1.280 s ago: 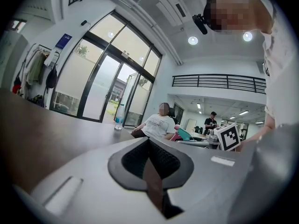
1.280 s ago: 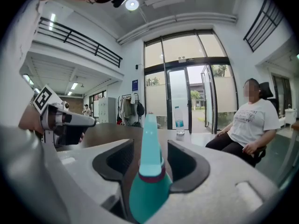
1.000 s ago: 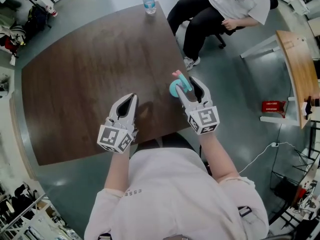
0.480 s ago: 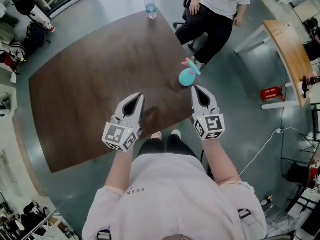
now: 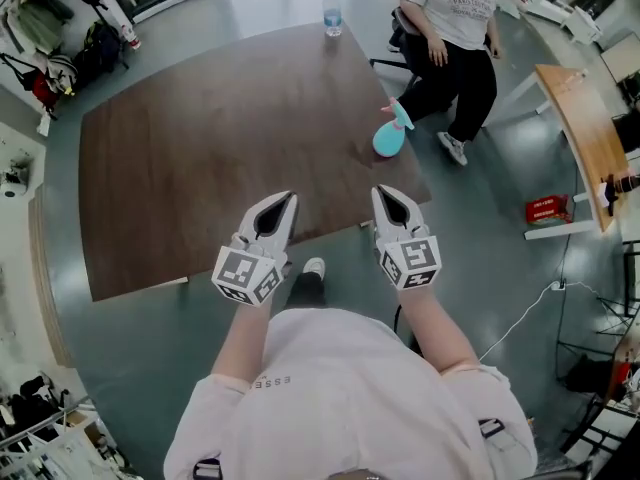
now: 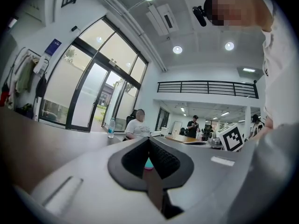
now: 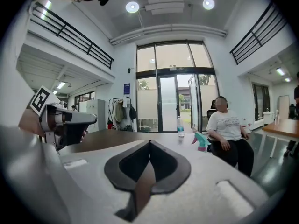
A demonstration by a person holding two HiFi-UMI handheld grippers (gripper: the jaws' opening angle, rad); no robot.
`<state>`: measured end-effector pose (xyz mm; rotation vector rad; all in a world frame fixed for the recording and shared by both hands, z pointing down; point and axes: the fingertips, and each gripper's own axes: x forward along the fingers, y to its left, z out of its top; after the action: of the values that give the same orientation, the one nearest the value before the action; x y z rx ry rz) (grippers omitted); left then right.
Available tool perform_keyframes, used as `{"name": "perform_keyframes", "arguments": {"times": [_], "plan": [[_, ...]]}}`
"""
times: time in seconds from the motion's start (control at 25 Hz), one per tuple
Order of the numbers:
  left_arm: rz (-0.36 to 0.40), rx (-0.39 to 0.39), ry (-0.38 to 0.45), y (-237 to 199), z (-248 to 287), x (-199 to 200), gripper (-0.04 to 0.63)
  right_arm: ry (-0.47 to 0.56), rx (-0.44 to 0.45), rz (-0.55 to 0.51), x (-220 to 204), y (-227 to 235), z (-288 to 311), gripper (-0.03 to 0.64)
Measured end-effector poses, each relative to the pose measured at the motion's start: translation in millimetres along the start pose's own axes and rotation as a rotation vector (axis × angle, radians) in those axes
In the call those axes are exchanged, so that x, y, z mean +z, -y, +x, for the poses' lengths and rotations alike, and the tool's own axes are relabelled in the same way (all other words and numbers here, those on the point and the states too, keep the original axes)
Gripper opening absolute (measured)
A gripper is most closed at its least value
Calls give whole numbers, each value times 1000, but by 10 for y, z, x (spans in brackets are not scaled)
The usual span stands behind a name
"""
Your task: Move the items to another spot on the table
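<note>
Standing upright near the right edge of the table (image 5: pixel 200 148), the teal spray bottle (image 5: pixel 390 136) is untouched, and I'd judge it already placed. Both tools hang past the near edge, well apart from it. The right gripper (image 5: pixel 392 204) has its jaws pressed together on nothing, and the left gripper (image 5: pixel 278 208) likewise. A water bottle (image 5: pixel 332 13) stands at the far edge and a seated person (image 5: pixel 450 18) is just beyond. Nothing blocks the tabletop.

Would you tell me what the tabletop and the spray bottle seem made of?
The dark brown tabletop looks like matte wood or laminate: grain streaks show. The teal spray bottle with pink trigger is probably smooth opaque plastic, given its uniform colour.
</note>
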<state>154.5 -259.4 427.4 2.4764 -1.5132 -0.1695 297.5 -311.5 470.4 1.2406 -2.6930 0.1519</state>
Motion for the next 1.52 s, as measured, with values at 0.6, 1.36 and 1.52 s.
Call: {"name": "perform_keyframes", "arguments": {"times": [0.6,1.36,1.52], "plan": [[-3,306,14,138,-1948,-161,8,-8,263,-19,-163,-1459,-505,-11],[4,317,57,-693,-3484,92,8,19,311,-75,-80,-3326,-389,-11],[11,315,76,-773,-3565,174,8,44,314,-78,15,-3437,-346,-11]]}}
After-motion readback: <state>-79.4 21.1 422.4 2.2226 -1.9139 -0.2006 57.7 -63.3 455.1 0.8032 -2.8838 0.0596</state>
